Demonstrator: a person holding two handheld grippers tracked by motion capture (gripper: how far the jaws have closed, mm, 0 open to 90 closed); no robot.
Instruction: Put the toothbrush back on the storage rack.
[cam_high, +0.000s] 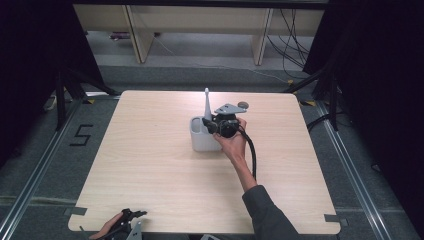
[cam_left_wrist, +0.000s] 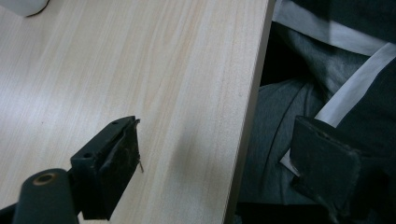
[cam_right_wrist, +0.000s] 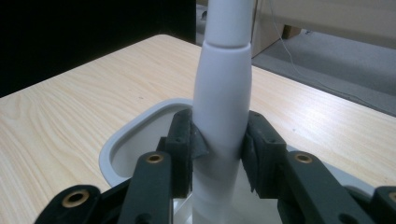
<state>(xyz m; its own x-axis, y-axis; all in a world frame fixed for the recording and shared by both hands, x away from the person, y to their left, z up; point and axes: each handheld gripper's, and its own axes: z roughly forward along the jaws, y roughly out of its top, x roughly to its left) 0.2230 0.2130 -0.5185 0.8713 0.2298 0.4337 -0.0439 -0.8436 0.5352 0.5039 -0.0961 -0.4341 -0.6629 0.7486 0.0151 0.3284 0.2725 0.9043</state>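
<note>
Pinching white handle (cam_right_wrist: 222, 107) between right gripper (cam_right_wrist: 219, 142) pads above holder (cam_high: 200, 140); tilted pull risks tipping holder. Left gripper (cam_left_wrist: 210, 158) spread, idle.

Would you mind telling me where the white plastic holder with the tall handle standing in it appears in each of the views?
High view: the white plastic holder sits at table centre, the right gripper above it.
Left gripper view: a white curved edge at the top-left corner is probably its base.
Right gripper view: its grey-white rim curves behind the jaws, which clamp the white handle.
Shared landmark: the light wooden table.
</note>
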